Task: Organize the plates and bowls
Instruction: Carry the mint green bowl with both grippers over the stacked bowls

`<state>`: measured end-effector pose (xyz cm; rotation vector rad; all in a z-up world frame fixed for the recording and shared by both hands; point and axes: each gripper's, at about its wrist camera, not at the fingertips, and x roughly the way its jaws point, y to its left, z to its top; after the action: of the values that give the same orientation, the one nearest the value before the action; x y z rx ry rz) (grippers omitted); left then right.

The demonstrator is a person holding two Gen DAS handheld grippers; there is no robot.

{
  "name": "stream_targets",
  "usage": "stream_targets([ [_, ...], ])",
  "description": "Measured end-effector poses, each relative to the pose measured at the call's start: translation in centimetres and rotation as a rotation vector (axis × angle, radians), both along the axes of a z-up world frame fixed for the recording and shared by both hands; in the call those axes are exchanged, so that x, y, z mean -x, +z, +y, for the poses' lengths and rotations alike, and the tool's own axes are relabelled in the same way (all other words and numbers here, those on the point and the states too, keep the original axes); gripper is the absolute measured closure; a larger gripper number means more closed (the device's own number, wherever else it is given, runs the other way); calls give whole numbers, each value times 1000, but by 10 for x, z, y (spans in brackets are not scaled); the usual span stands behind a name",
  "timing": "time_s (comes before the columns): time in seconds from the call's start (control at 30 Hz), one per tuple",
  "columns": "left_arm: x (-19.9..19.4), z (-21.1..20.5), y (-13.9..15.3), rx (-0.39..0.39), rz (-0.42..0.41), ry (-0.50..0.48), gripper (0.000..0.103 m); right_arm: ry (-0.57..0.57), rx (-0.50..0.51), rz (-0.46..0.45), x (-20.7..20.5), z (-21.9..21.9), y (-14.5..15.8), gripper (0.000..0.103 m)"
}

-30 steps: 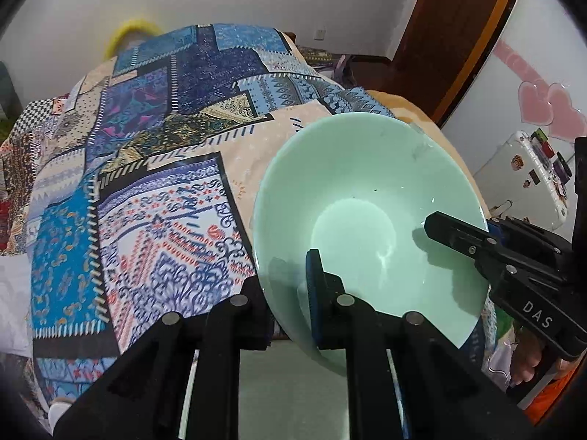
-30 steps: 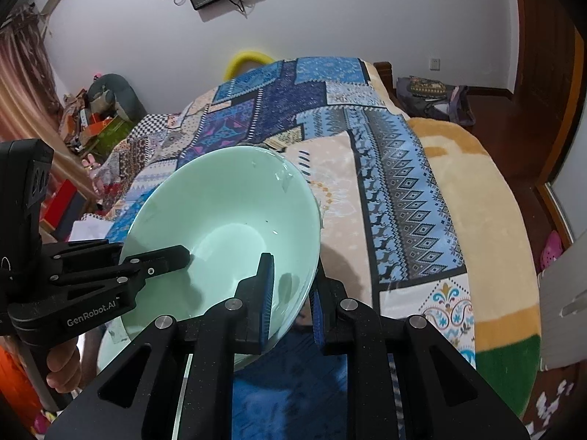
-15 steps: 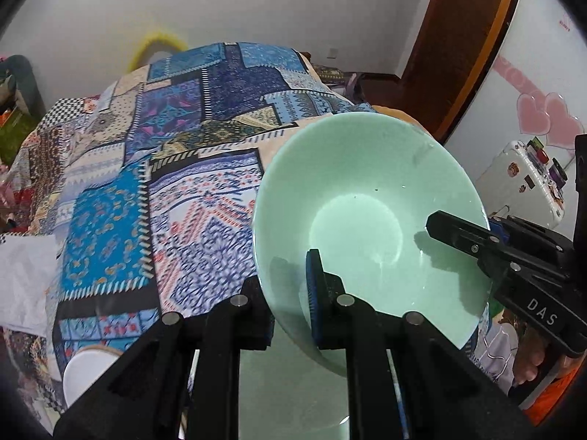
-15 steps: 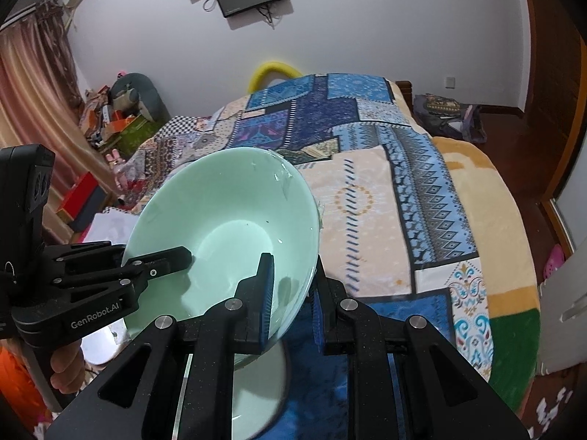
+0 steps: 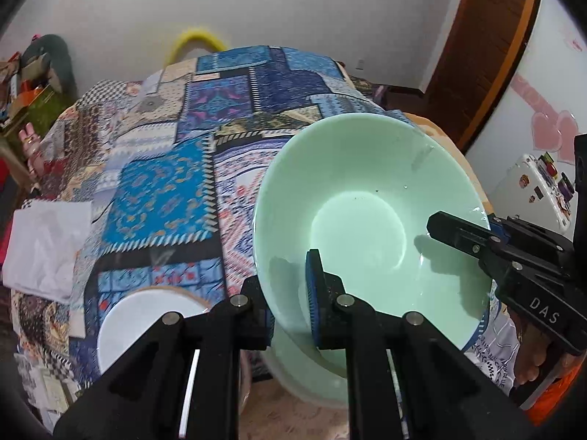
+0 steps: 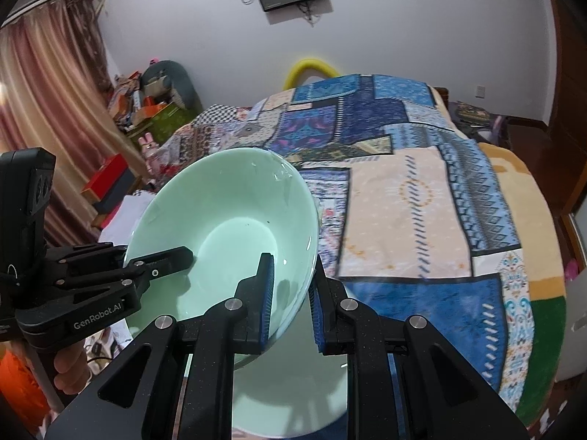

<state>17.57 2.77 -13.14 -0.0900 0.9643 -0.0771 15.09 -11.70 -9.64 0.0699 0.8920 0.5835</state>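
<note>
A mint-green bowl (image 5: 367, 198) hangs tilted above the near end of the bed, gripped from both sides. My left gripper (image 5: 290, 311) is shut on its near rim, one pad inside and one outside. My right gripper (image 5: 466, 231) is shut on the opposite rim. In the right wrist view the same bowl (image 6: 227, 220) sits between the right gripper's (image 6: 291, 304) blue pads, with the left gripper (image 6: 146, 256) clamped on the far rim. Directly beneath lies a second pale green dish (image 6: 293, 396), partly hidden by the fingers. A white plate (image 5: 146, 322) lies to its left.
The patchwork blanket (image 5: 227, 117) covers the bed ahead. A white cloth (image 5: 44, 245) lies at the bed's left edge. A white box with stickers (image 5: 532, 190) and a wooden door (image 5: 484, 55) stand to the right. Boxes and clutter (image 6: 146, 110) fill the left corner.
Both grippers drew back and rose slightly with the bowl held between them. The white plate and the pale green dish beneath have come into view at the bottom.
</note>
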Motion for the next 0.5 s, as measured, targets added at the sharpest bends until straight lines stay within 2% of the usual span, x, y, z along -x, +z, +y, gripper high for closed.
stream_targets([
  [0.5,53,64,-1,-21,-14,108,89,109,-29,7,28,62,-7,86],
])
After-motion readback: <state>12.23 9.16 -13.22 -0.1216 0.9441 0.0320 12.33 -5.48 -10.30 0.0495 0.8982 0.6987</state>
